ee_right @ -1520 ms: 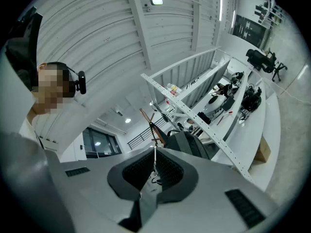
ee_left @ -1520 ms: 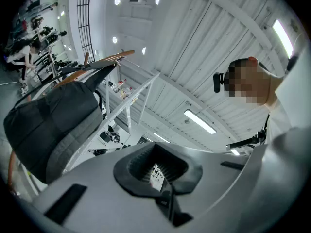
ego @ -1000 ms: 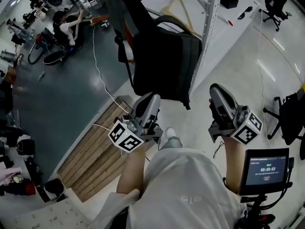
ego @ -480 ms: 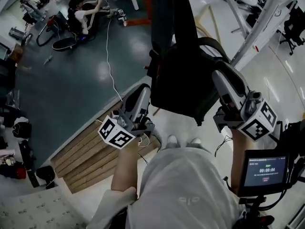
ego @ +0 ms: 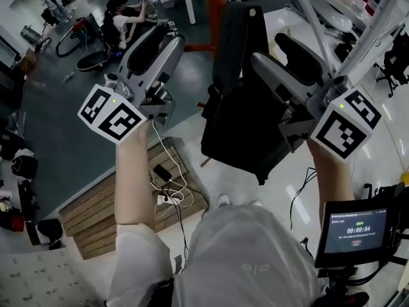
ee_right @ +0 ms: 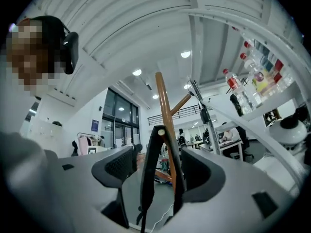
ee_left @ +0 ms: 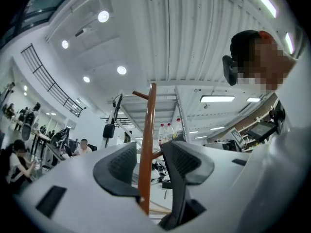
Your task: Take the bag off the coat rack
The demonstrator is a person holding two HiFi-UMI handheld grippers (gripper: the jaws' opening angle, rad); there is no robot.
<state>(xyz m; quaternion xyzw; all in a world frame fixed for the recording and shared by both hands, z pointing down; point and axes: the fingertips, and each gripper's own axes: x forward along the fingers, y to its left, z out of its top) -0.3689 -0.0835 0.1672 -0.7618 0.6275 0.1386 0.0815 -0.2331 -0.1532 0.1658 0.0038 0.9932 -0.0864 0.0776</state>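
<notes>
A black backpack point(ego: 243, 126) hangs by its strap point(ee_right: 148, 169) from a peg on the orange-brown coat rack point(ego: 216, 11). In the right gripper view the strap loops over the peg, and the rack's pole point(ee_right: 165, 106) rises behind it. My right gripper point(ego: 284, 56) is raised beside the bag's top; its jaws are opening, and the strap shows in the gap, unpressed. My left gripper point(ego: 160, 40) is raised left of the bag, its jaws opening too. In the left gripper view the pole point(ee_left: 148, 140) stands beyond the gap, and nothing is gripped.
A wooden platform point(ego: 128, 203) with a cable tangle point(ego: 169, 184) lies below the left arm. A small timer screen point(ego: 354, 232) is mounted at lower right. A white shelf frame with bottles point(ee_right: 252, 76) stands right of the rack. A seated person point(ego: 124, 21) works at the back.
Both grippers have risen from waist height to the bag's top, and their jaws have gone from shut to open. The head view has tilted up toward the rack.
</notes>
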